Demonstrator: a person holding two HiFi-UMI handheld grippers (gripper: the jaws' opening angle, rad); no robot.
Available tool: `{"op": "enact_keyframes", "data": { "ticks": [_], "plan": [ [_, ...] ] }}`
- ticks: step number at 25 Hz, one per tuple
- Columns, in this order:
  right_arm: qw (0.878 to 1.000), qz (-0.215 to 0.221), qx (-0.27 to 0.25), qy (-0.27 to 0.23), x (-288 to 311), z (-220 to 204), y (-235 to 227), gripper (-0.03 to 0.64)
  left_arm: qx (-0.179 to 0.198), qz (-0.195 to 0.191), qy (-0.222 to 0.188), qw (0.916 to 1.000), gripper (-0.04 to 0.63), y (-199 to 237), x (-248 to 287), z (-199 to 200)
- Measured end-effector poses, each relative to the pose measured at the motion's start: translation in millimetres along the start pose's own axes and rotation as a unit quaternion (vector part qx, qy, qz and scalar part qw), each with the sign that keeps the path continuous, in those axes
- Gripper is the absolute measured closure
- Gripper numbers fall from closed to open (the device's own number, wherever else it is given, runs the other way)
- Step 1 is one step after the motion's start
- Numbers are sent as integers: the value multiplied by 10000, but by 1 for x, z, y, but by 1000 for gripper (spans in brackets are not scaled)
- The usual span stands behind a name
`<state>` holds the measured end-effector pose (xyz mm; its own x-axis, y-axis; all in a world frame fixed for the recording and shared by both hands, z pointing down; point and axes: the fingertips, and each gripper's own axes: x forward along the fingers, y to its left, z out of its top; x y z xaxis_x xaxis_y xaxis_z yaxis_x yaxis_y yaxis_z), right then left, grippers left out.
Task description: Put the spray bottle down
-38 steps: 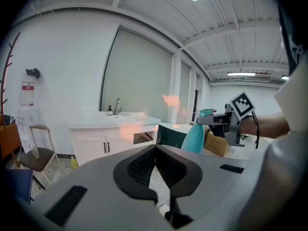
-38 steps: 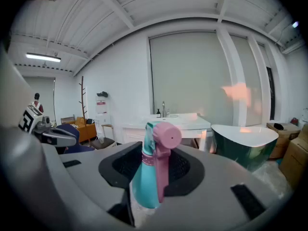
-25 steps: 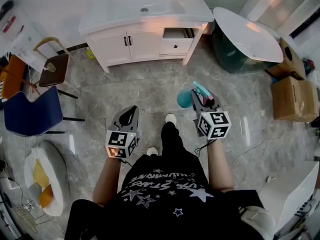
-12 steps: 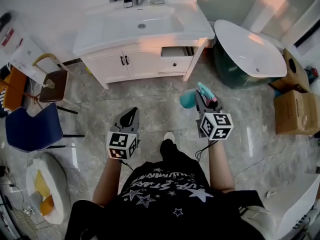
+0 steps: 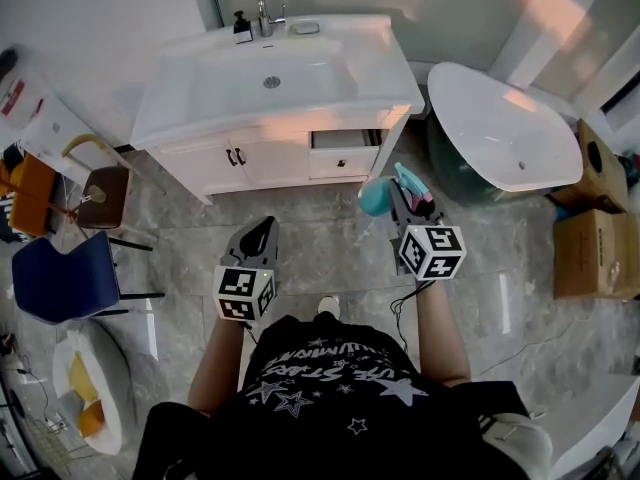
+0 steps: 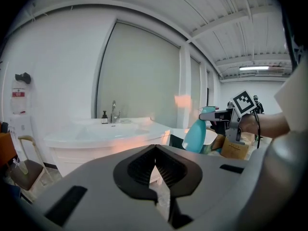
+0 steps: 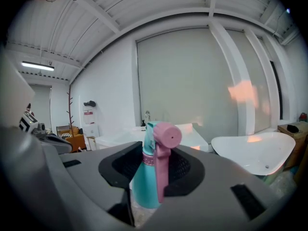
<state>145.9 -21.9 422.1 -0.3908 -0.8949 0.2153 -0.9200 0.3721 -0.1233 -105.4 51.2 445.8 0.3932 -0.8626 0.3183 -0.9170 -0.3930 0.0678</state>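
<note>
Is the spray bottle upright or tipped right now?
Upright: the spray bottle hangs nozzle-up, clamped at its neck in the right gripper.

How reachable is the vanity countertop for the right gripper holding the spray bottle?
Probably not yet: the right gripper, shut on the spray bottle, hangs short of the vanity countertop. Nothing stands between; a step forward should do.

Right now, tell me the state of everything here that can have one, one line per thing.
Spray bottle: held off the floor, roughly upright.
Right gripper: shut on the spray bottle.
Left gripper: shut, nothing between its jaws.
Drawer: partly open.
Cabinet doors: shut.
</note>
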Motion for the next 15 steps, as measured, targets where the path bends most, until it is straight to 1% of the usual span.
{"op": "enact_keyframes", "data": {
  "ticks": [7,15],
  "plan": [
    [9999,-34,100,8,18,5,-42,476,102,-130,3,9999,580,-19,50,19],
    [9996,-184,208,75,52,4,-75,476,75,-219,118,9997,580,-9,97,24]
  ]
}}
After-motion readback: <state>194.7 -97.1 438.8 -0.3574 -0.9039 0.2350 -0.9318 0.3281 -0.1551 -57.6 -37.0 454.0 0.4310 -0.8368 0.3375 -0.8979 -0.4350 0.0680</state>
